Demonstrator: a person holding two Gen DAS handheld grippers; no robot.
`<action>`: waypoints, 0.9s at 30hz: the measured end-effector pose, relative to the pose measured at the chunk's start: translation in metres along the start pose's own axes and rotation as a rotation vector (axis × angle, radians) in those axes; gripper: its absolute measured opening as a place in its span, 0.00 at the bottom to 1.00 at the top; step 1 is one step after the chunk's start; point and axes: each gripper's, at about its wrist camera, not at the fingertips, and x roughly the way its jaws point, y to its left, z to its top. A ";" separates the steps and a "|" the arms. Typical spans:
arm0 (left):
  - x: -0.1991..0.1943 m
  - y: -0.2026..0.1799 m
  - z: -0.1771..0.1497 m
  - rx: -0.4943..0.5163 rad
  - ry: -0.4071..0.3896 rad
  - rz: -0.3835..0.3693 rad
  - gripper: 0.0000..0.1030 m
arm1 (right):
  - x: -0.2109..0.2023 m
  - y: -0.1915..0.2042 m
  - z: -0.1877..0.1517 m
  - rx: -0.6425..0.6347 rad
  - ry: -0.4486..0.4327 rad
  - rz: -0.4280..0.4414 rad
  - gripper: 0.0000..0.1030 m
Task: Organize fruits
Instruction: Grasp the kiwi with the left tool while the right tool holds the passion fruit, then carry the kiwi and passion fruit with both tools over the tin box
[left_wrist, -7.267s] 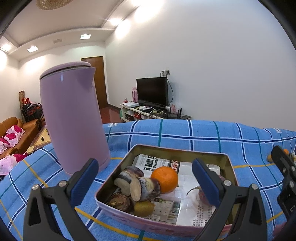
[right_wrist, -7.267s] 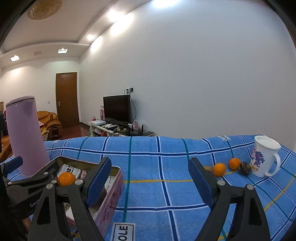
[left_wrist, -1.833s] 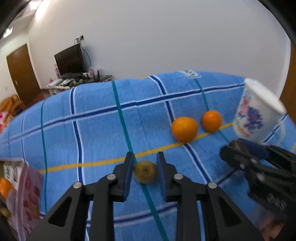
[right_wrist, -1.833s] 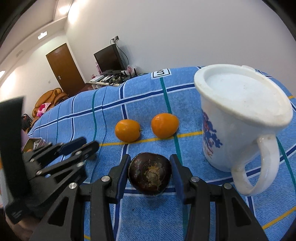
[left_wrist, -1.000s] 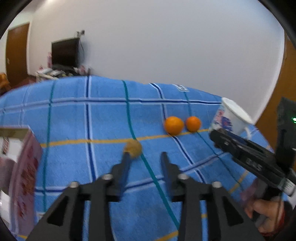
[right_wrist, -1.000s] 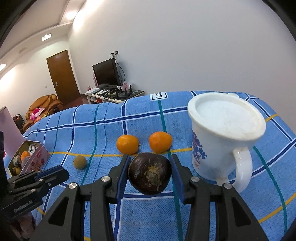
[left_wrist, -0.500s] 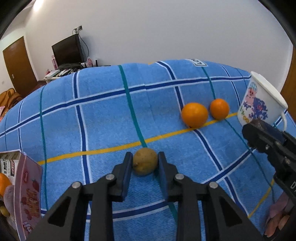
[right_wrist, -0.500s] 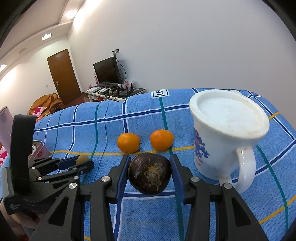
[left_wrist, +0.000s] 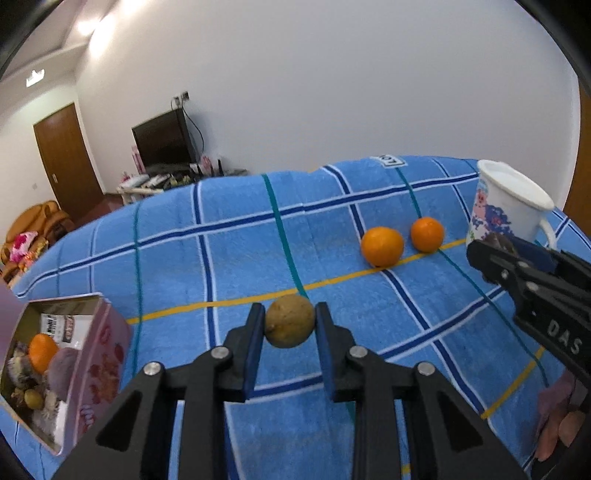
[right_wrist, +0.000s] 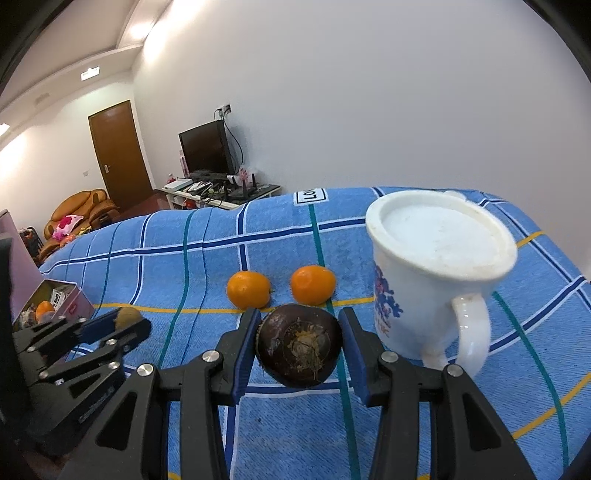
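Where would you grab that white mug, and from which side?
By the handle, judging from its pose: the mug stands upright and the loop faces the right tongs. Come from the near side; the body looks too wide.

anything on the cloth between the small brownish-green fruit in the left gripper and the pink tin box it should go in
Nothing visible. The left gripper is shut on the small brownish-green fruit, and only bare blue checked cloth lies between it and the open pink tin box. The two oranges lie off to the other side.

"DAS" on the right gripper (left_wrist: 496, 254); "LO" on the blue cloth's tag (right_wrist: 309, 196).
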 end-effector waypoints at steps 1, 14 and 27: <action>-0.005 0.001 -0.003 0.002 -0.012 0.003 0.28 | -0.002 0.000 -0.001 -0.001 -0.005 -0.004 0.44; -0.041 0.026 -0.027 -0.026 -0.059 0.016 0.28 | -0.039 0.002 -0.016 0.022 -0.084 -0.034 0.44; -0.065 0.050 -0.047 -0.028 -0.102 0.050 0.28 | -0.063 0.032 -0.035 -0.022 -0.092 -0.035 0.44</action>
